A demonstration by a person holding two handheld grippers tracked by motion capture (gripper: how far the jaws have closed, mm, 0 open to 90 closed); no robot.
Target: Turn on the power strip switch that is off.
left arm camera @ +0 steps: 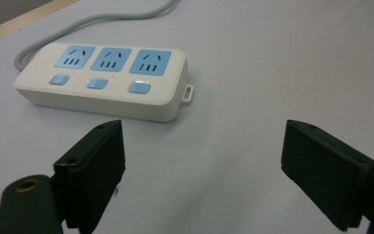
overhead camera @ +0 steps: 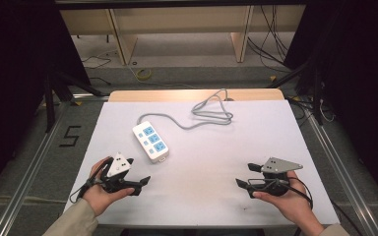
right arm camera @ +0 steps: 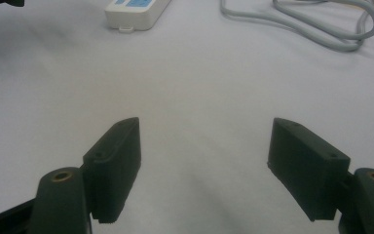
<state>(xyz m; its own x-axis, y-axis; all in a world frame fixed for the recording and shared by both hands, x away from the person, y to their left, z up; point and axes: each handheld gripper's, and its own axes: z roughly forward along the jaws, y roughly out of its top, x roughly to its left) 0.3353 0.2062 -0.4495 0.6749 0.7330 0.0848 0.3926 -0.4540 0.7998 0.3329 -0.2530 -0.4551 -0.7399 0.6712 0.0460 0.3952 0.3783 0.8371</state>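
left gripper view: power strip [left arm camera: 104, 80] switches

White power strip [overhead camera: 150, 141], three blue sockets, three blue switches, flat on table, grey cord [overhead camera: 204, 116] looped behind.

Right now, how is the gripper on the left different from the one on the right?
The left gripper sits close to the white power strip; the right gripper is farther from it, over bare table. The left gripper's grey plate tilts steeply, while the right gripper's plate lies flatter. Both have black jaws standing wide apart, holding nothing, and each is held in a hand.
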